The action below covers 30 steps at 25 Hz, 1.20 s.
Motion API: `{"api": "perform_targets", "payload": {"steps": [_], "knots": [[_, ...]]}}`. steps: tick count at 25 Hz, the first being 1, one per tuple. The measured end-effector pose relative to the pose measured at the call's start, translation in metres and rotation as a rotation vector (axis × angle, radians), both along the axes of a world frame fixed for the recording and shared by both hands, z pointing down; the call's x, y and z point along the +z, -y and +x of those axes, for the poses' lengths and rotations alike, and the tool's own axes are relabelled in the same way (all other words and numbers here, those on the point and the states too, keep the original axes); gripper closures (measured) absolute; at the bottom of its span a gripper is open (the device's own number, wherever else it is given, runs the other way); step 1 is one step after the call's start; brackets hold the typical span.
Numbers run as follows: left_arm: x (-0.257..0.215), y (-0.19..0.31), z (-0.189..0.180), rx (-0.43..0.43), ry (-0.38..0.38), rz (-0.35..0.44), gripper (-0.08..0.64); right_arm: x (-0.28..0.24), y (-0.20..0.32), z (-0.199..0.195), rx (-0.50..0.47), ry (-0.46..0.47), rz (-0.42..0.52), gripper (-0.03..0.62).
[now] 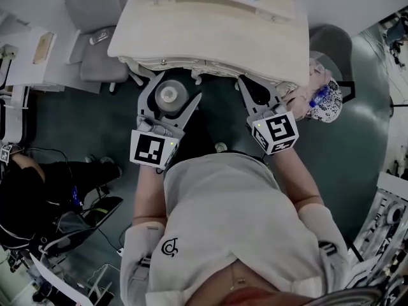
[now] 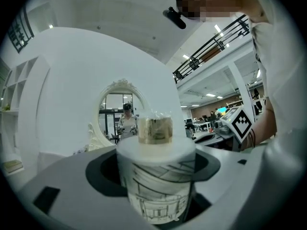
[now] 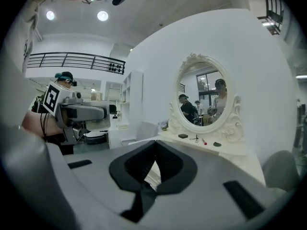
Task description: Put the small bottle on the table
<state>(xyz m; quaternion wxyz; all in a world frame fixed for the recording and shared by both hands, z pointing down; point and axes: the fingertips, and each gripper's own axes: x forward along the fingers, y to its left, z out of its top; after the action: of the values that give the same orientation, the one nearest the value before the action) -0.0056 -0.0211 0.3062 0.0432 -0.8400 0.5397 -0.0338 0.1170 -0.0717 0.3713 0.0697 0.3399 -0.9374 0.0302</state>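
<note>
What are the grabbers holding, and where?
The left gripper clamps the small white bottle with a gold cap around its body; the right gripper is shut, empty.

Head view: dim overall. The grey-green floor (image 1: 357, 158) is dark and the cream bench (image 1: 210, 24) is the brightest patch. Straight lines bow toward the corners.

Left gripper view: pale, even light on the wall, with glare from the strip lights (image 2: 218, 28) at upper right. The small bottle (image 2: 156, 186) in my left tool (image 2: 156, 152) sits too close and is soft and smeared. A black round vignette frames the view.

Right gripper view: two ceiling lamps (image 3: 50, 15) flare at upper left. The near parts of my right tool (image 3: 153, 147) are out of focus, while the mirror (image 3: 205, 99) is fairly sharp. The edges curve and the corners are black.
</note>
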Motion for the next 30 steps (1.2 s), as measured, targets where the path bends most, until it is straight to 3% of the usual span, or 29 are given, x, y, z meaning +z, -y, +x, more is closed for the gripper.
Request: {"api": "perform_targets", "payload": {"steps": [11, 18, 23, 30], "knots": [[0.003, 0.126, -0.045, 0.126, 0.015, 0.012, 0.209, 0.000, 0.113, -0.049, 0.094, -0.019, 0.009, 0.584], [0.017, 0.210, -0.074, 0.251, 0.017, -0.007, 0.209, -0.002, 0.183, -0.082, 0.166, -0.023, 0.001, 0.584], [0.050, 0.250, -0.080, 0.364, 0.025, -0.021, 0.209, 0.020, 0.221, -0.098, 0.201, -0.021, -0.041, 0.584], [0.111, 0.290, -0.081, 0.462, 0.020, -0.105, 0.209, 0.057, 0.252, -0.122, 0.189, -0.063, -0.059, 0.584]]}}
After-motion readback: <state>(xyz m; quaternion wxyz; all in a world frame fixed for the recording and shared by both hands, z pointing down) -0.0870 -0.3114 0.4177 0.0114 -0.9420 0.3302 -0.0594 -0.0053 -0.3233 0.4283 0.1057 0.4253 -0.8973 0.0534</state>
